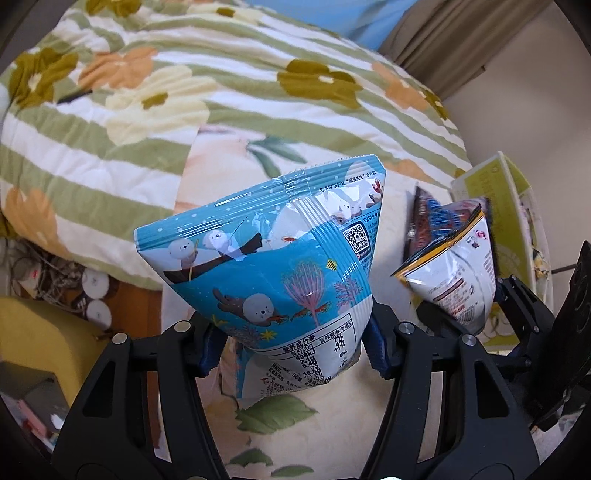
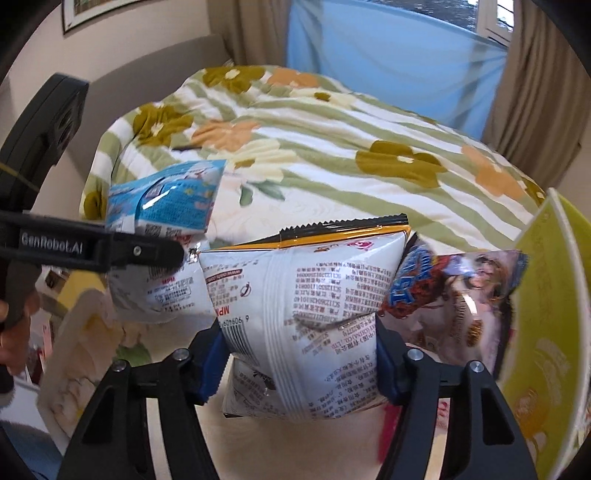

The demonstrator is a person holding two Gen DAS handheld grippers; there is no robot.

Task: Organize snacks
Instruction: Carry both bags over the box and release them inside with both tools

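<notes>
- A home bedroom, lived in rather than staged.
- A bed [image 2: 332, 155] fills most of both views, covered by a quilt [image 1: 229, 96] with green and white stripes and big yellow, orange and olive flowers.
- Under the quilt lies a cream sheet [image 1: 221, 158] printed with leaves.
- Behind the bed hang brown curtains [image 2: 535, 110] beside a pale blue one [image 2: 388, 62], with a window [image 2: 495, 18] at the top corner.
- A framed picture [image 2: 96, 11] hangs on the beige wall [image 2: 122, 51].
- Beside the bed sit tangled cables [image 1: 48, 273] and a yellow seat [image 1: 33, 339], ordinary household clutter.
</notes>
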